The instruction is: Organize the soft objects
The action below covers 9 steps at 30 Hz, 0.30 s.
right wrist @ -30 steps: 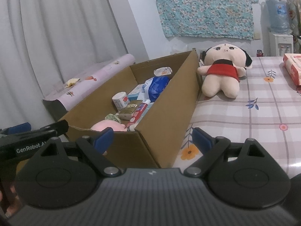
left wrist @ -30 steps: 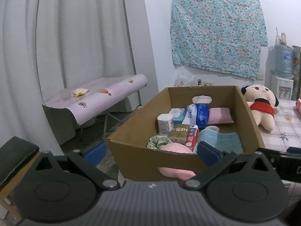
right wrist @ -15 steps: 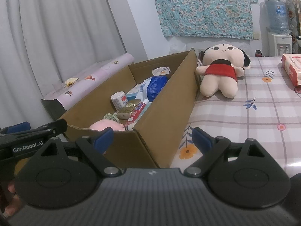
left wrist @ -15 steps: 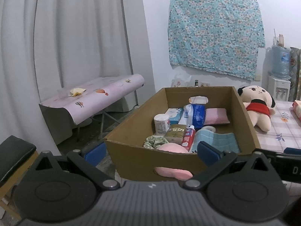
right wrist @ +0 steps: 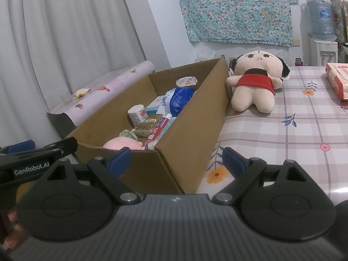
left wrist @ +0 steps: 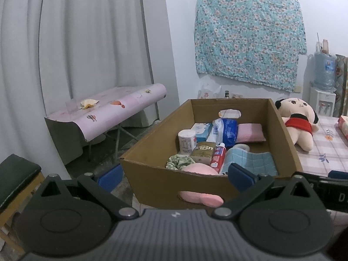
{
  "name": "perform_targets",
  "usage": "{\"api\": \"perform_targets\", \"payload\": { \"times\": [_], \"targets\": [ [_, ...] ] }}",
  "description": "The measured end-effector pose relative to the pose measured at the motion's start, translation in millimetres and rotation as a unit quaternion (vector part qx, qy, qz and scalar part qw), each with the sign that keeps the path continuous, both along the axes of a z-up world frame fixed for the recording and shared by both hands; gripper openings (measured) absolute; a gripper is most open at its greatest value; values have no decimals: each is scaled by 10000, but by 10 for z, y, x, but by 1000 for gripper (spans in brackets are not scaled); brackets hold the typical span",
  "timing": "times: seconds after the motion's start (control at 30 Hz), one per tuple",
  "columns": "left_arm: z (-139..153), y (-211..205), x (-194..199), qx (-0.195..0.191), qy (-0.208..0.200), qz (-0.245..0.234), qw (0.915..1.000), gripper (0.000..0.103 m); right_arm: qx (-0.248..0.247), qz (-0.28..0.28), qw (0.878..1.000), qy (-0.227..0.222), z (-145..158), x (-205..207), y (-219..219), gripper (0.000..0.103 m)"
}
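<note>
While both tools hang short of the open brown cardboard box [left wrist: 152,180], the left gripper [left wrist: 174,177] and the right gripper [right wrist: 177,159] have their blue-padded jaws spread wide with nothing between them. The box stands at the edge of a table under a pink checked floral cloth [right wrist: 304,134]. Inside, a rounded pink soft cushion [left wrist: 201,170] lies against the near wall, bulging through the hand-hole, with a green patterned scrunchie [left wrist: 177,162] just beside it. Around them crowd a red-and-white toothpaste tube [left wrist: 217,155], a gold carton [left wrist: 203,151], a white cylindrical tub [left wrist: 187,138], a blue plastic packet [left wrist: 228,128], a flat pink square pad [left wrist: 250,132] and a light blue quilted cloth [left wrist: 252,163], possibly folded. A beige plush doll in a red top [right wrist: 256,82] lies on the table outside the box, just beside its right wall, which screens it from the left gripper. A red-and-white packet [right wrist: 338,80] lies further right.
</note>
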<state>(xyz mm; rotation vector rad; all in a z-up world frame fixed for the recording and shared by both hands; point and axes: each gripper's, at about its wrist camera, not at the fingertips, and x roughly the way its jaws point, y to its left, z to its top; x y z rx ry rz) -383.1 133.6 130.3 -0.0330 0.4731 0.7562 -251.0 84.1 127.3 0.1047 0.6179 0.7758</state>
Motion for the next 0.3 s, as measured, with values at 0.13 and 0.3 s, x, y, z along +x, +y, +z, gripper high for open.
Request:
{"api": "perform_targets", "payload": {
  "times": [0.13, 0.3],
  "targets": [
    [1, 1, 4, -4, 10, -8, 10000, 103, -2, 3, 10000, -2, 1, 0, 0, 91],
    [-43, -17, 6, -51, 89, -64, 9999, 103, -9, -2, 10000, -3, 0, -4, -1, 91]
  ]
}}
